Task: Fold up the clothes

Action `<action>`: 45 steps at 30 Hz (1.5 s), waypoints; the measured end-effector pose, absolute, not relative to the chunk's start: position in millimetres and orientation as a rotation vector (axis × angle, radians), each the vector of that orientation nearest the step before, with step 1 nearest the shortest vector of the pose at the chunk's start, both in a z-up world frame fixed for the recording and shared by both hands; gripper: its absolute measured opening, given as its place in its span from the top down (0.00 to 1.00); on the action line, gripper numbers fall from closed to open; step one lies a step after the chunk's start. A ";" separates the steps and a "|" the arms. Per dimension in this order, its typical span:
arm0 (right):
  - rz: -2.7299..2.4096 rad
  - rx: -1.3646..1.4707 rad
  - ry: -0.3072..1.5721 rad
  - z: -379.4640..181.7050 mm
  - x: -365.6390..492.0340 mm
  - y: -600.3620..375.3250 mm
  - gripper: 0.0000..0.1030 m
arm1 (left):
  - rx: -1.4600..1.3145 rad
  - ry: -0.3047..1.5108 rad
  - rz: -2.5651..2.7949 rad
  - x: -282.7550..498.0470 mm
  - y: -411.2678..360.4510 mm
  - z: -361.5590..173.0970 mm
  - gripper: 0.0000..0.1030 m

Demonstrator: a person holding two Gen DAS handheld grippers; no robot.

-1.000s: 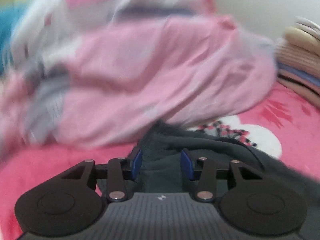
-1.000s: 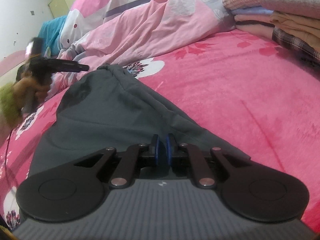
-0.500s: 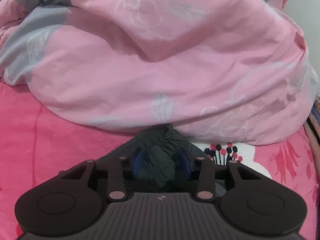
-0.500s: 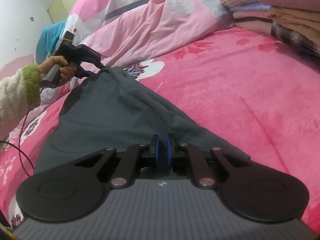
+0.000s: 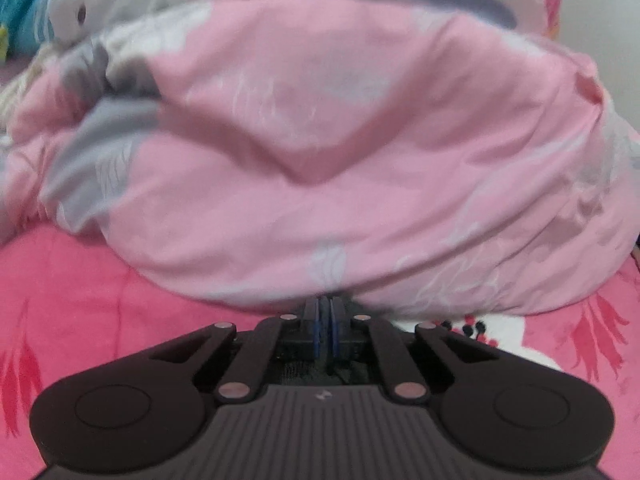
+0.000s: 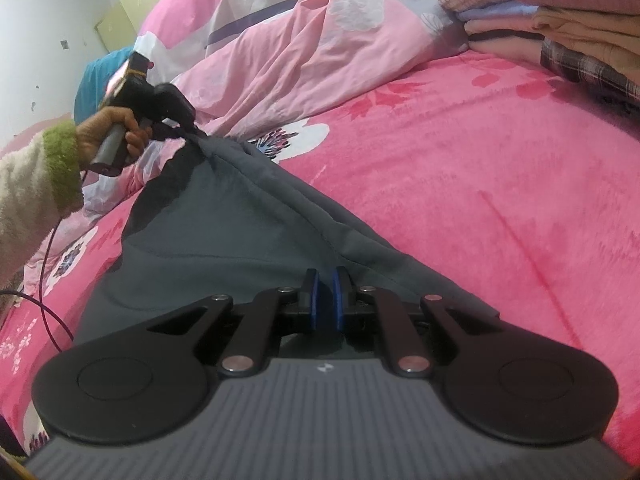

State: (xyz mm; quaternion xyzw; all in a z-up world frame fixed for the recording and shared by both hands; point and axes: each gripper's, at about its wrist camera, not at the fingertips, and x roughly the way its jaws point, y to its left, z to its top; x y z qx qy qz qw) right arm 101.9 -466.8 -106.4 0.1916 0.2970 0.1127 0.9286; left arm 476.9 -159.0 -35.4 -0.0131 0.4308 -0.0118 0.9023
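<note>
A: Garment (image 6: 224, 232) status? Dark grey, lies spread on pink blanket (image 6: 460, 168), pulled into a long taut ridge btwn the two grippers.

B: Right gripper (image 6: 325, 300), jaws closed on near edge of garment, fabric pinched btwn blue pads. Left gripper (image 6: 182, 120), seen from right cam, has far end bunched at its tip. Own cam: left gripper (image 5: 324, 330) jaws closed, bit of dark cloth visible just behind pads, so gripping garment.

A: Why held at opposite ends?

B: Judgement: tensioning to flatten wrinkles and set a straight line before folding over. Fold itself not yet done.

A: Surroundings?

B: Pink duvet (image 5: 340, 152) heaped just beyond left gripper, v. close, could snag. Stack of folded clothes (image 6: 560, 20) at far right, well apart; prob. destination.
</note>
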 end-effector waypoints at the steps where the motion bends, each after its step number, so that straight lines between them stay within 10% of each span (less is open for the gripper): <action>1: 0.232 0.397 0.609 -106.7 101.9 -467.4 0.95 | -0.020 0.877 -0.026 478.1 -162.4 -33.6 0.94; 11: 0.236 0.401 0.609 -107.2 103.3 -468.8 0.95 | 0.057 0.813 -0.018 487.3 -181.5 -64.8 0.92; 16: 0.238 0.407 0.610 -108.1 103.6 -470.3 0.95 | 0.057 0.764 -0.048 478.2 -174.9 -70.6 0.54; 27: 0.261 0.487 0.617 -113.8 104.7 -479.2 0.95 | -0.052 0.563 -0.053 345.3 -73.2 68.6 0.33; 36: 0.209 0.322 0.634 -88.9 96.4 -459.0 0.88 | 0.147 0.555 0.024 198.3 -2.4 127.5 0.31; 45: 0.483 0.078 0.548 -30.1 -11.9 -374.0 0.82 | 0.071 0.770 -0.241 114.2 -5.8 24.9 0.31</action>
